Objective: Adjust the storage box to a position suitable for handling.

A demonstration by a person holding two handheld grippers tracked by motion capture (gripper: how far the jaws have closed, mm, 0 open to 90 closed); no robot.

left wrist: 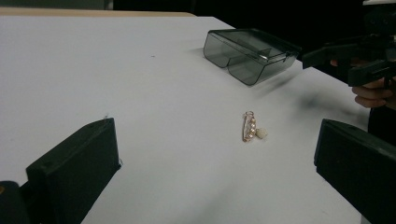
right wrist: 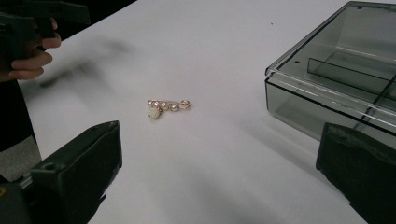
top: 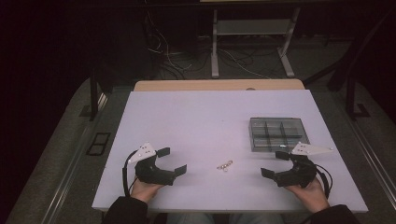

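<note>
Two wide-open, empty hand-held grippers, left point(top: 171, 160) and right point(top: 275, 163), gold pin point(top: 224, 165) midway between (lying crosswise).

readable text: none anywhere, zoomed in on all three views
clear box point(top: 279, 134): smoked plastic with dividers inside, no label, no brand, no numbers on the lid or walls
gold pin point(left wrist: 250, 127): just pearly beads and a little charm, no engraving I can make out
white table point(top: 205, 116): plain top, nothing printed or stuck on it
grey plates on the grippers: blank apart from a few small holes, no markings
dark background: cables and a table frame, too dim to show any signs
</note>
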